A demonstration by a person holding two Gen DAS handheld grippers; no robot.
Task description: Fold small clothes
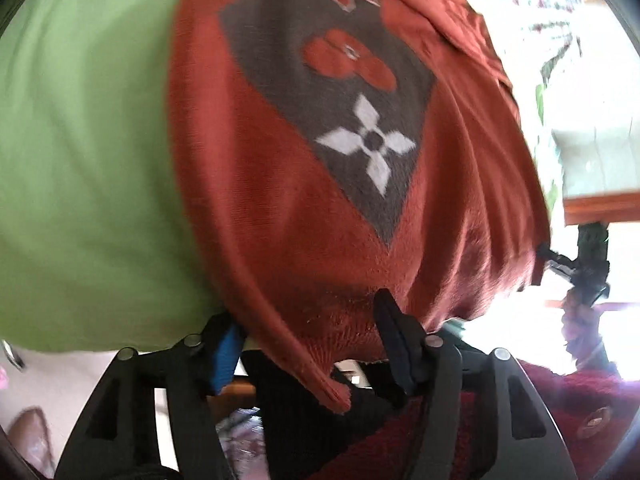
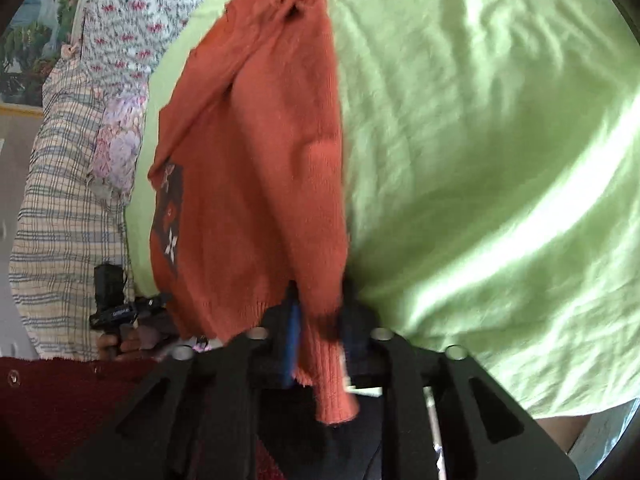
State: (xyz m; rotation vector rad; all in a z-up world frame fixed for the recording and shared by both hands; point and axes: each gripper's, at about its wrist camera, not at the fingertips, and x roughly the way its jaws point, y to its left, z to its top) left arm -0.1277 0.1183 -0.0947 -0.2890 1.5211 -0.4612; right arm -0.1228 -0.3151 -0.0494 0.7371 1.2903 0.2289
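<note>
- I see a small rust-orange knitted sweater (image 1: 304, 216) lying on a light green sheet (image 1: 80, 160); the knit is fine and slightly fuzzy, with a ribbed band along its near hem.
- On its front sits a dark grey diamond panel (image 1: 332, 92) carrying a white four-petal flower, a rounded orange flower and a paler outlined one at the far end.
- My left gripper (image 1: 308, 340) is at the near hem: its black fingers stand spread, one to each side of the ribbed edge, with a blue pad on the left finger. A pointed fold of knit hangs between them, and I cannot tell whether the pads press on it.
- My right gripper (image 2: 320, 320) pinches the ribbed cuff of a sleeve (image 2: 324, 368), which hangs down between the narrow black fingers; a blue pad shows on the left one.
- From the right wrist view the sweater lies as a long band running from near to far, its sleeve along the right edge.
- The sheet is thin woven cloth, creased into soft ridges on the right.
- Left of it I see a checked fabric (image 2: 60, 220) and a floral print cloth (image 2: 140, 20).
- A hand (image 2: 128, 340) grips the other tool's handle at the near left, above a dark red knit garment (image 2: 60, 392).
</note>
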